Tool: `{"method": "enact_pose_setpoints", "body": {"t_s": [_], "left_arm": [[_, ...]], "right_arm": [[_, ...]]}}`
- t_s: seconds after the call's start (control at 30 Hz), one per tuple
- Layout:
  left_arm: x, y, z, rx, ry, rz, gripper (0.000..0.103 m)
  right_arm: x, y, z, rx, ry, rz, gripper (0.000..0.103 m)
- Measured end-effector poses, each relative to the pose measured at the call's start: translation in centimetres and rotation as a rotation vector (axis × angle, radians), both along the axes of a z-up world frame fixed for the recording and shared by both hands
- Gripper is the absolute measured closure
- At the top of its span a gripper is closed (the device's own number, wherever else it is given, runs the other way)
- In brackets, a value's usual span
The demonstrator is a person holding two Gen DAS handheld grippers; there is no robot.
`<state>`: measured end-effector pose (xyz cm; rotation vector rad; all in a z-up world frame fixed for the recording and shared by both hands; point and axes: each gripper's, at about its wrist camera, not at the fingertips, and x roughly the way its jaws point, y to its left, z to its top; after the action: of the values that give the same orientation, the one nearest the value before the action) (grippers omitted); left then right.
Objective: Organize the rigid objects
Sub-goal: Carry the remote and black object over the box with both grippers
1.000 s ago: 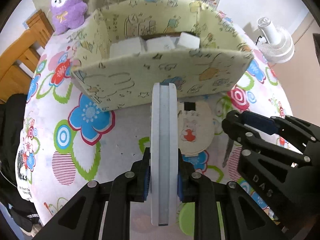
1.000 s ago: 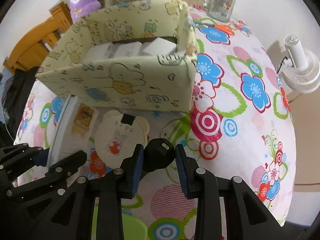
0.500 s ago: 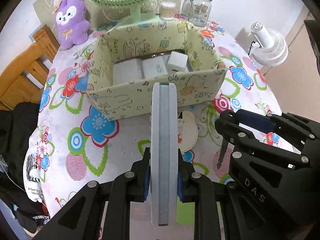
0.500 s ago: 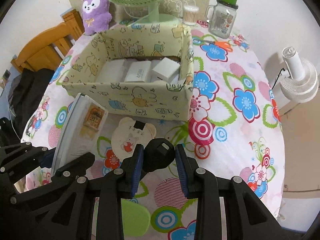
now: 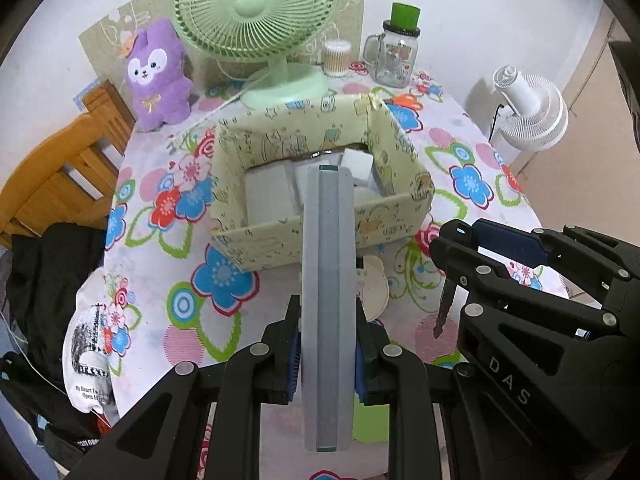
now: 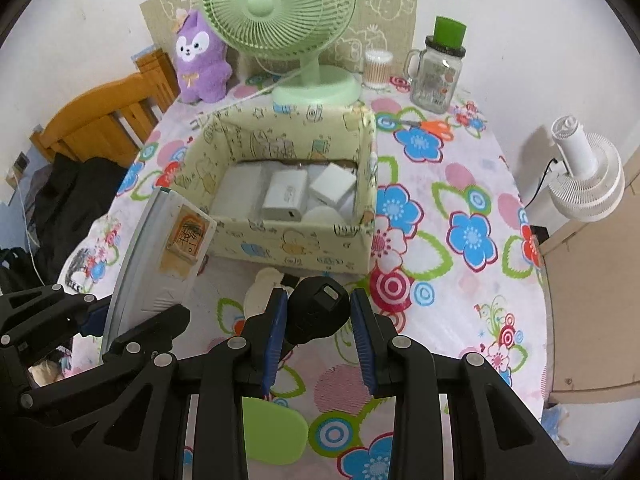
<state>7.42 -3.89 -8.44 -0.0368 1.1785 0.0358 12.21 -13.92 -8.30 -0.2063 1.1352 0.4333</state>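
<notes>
Over the floral tablecloth (image 6: pixel 460 184) my left gripper (image 5: pixel 327 354) clamps a stiff, slim box (image 5: pixel 327 280); my right gripper (image 6: pixel 318 320) pinches a light car key (image 6: pixel 316 312) by its head.

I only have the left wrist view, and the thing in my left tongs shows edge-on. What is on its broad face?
Observer: The flat case in the left tongs carries a worn orange-brown label on its white face.
Operator: What holds the metal blade hanging at my right?
Observer: The right tongs are shut on a black key, gripping its head.
Operator: What does the case hide inside the yellow box?
Observer: A white charger lies in the middle, among other white pieces.
</notes>
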Motion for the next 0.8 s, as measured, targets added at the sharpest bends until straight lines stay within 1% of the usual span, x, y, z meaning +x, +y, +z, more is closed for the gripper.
{"method": "enact_pose_setpoints", "body": {"t_s": [0.5, 0.63, 0.8], "left_arm": [[1.4, 1.1, 2.6, 0.013, -0.035, -0.017, 0.083], [2.3, 1.3, 2.9, 0.011, -0.048, -0.019, 0.083], [3.4, 1.7, 2.7, 0.008, -0.043, -0.016, 0.083]], "right_arm": [[1.3, 1.3, 3.0, 0.006, -0.034, -0.004, 0.068], [2.1, 1.6, 3.3, 0.002, -0.045, -0.001, 0.068], [3.4, 2.0, 3.1, -0.003, -0.041, 0.003, 0.068]]}}
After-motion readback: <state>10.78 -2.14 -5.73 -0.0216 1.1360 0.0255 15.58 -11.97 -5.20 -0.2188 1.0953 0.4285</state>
